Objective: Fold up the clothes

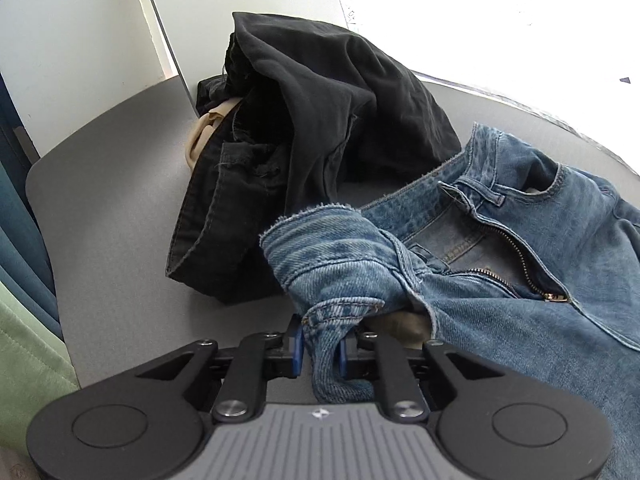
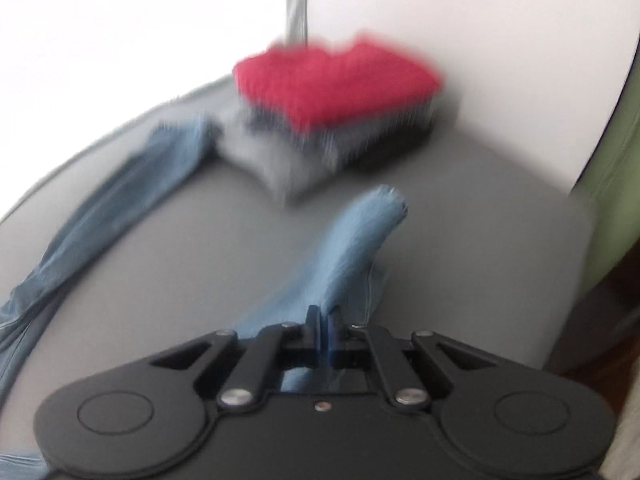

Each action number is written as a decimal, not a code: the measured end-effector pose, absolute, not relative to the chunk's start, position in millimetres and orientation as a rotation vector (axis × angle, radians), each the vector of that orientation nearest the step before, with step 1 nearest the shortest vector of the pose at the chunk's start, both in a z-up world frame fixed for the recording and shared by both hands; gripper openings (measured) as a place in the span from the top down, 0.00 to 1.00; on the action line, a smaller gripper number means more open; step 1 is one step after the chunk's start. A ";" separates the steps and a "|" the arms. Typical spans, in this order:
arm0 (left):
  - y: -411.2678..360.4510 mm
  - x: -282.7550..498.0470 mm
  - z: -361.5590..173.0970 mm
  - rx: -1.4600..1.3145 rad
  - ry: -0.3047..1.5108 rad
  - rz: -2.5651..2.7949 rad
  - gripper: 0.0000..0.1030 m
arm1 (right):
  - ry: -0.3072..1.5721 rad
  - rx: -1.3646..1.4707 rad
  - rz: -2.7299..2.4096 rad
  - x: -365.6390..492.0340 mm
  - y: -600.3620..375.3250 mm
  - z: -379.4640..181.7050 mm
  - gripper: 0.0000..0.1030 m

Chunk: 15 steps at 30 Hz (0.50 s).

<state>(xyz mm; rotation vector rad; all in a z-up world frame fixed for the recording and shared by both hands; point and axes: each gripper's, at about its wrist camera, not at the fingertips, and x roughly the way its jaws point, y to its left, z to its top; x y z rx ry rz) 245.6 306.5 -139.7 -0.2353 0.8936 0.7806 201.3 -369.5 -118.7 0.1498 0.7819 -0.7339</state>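
Note:
A pair of blue jeans [image 1: 500, 256] lies on the grey table [image 1: 112, 216], zipper open. My left gripper [image 1: 320, 346] is shut on the jeans' waistband at its left corner. In the blurred right wrist view, my right gripper [image 2: 323, 326] is shut on one light-blue jeans leg [image 2: 352, 248], whose hem curls up ahead of it. The other jeans leg [image 2: 120, 192] stretches along the table's left side.
A crumpled pile of black clothes [image 1: 304, 136] with a beige piece [image 1: 204, 132] sits behind the jeans at the wall. A folded stack [image 2: 332, 120] topped with a red garment stands at the table's far corner. Green fabric [image 1: 28, 356] hangs beside the table.

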 end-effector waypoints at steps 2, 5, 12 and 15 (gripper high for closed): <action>303.3 243.2 -142.1 -0.230 0.903 0.779 0.82 | 0.759 -0.081 -0.751 207.1 -349.7 -108.5 0.95; 299.5 241.9 -151.1 -0.213 0.932 0.781 0.82 | 0.872 -0.140 -0.676 218.9 -353.0 -139.8 0.54; 292.0 242.0 -151.2 -0.185 0.931 0.786 0.80 | 0.885 0.377 -0.784 159.5 -409.3 -179.6 0.46; 288.9 245.4 -154.0 -0.170 0.939 0.798 0.80 | 0.903 0.415 -0.837 149.3 -426.8 -199.6 0.46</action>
